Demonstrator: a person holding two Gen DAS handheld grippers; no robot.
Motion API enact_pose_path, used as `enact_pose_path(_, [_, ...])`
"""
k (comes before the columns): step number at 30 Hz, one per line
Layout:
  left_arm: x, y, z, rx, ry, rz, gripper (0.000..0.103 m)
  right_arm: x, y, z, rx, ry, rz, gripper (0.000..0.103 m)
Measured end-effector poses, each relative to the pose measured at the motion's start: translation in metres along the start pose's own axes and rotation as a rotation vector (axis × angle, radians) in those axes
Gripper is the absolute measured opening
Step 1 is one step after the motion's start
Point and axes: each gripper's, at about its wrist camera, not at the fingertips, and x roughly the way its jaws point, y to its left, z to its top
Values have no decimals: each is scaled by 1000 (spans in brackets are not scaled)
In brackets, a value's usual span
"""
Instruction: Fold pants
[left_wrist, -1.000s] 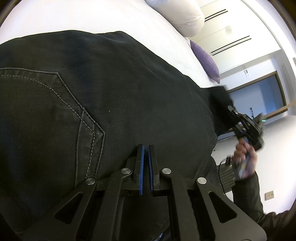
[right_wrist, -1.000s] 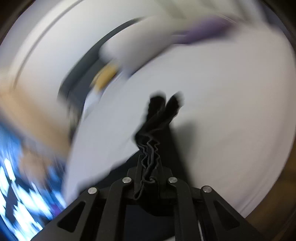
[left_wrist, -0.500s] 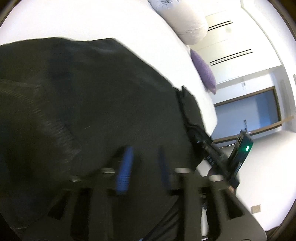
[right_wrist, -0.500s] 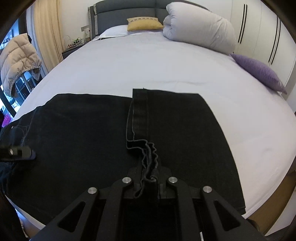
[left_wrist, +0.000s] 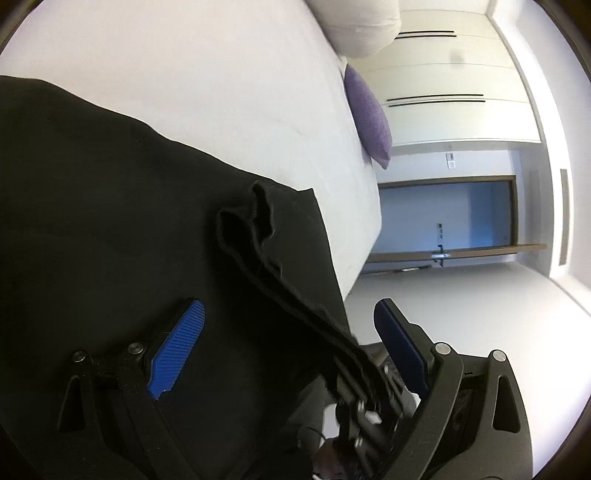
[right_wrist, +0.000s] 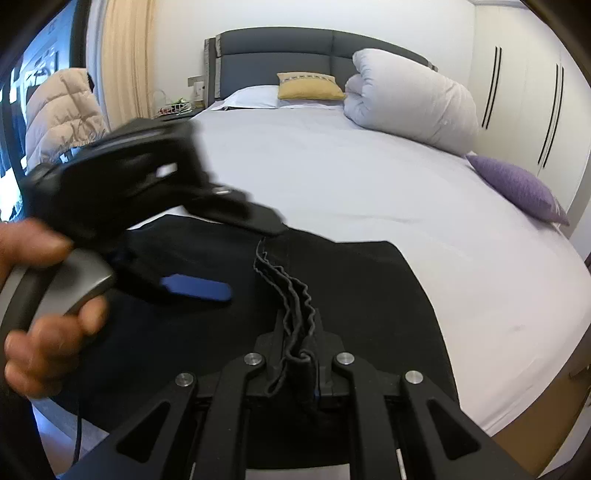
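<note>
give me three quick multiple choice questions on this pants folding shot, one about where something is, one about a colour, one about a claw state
1. Where does the purple cushion lie?
A. at the bed's right edge, below the rolled duvet
B. on the pants
C. against the headboard

2. What colour are the pads on the left claw?
A. red
B. blue
C. green

3. What is the right claw doing?
A. standing wide open over bare sheet
B. shut on nothing
C. shut on a bunched edge of the pants

Answers:
1. A: in the right wrist view it sits near the wardrobe side, in front of the white rolled duvet.
2. B: both pads show ribbed blue faces; the claw is opening with no cloth pinched.
3. C: wavy layers of the black pants run straight into its closed fingers.
</note>
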Motion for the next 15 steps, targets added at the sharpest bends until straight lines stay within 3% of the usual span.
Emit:
enact_pose_path(6, [-2, 9, 22, -42, 2, -37, 89, -1, 7, -2, -20, 1, -1, 11])
enact_pose_path(7, [-2, 10, 24, -43, 7, -29, 74, -2, 10, -2, -24, 2, -3, 11])
enact_pose_path(8, [-1, 12, 27, -43, 24, -9, 52, -3, 12, -2, -32, 3, -6, 11])
enact_pose_path(10, [2, 14, 27, -27, 58, 31, 24, -4, 18, -2, -46, -1, -9, 11])
enact_pose_path(13, [3, 14, 25, 7, 70, 66, 10, -5, 27, 0, -68, 0, -5, 11])
enact_pose_path(15, [-3, 14, 21, 21, 52, 62, 9, -4, 31, -1, -83, 4, -4, 11])
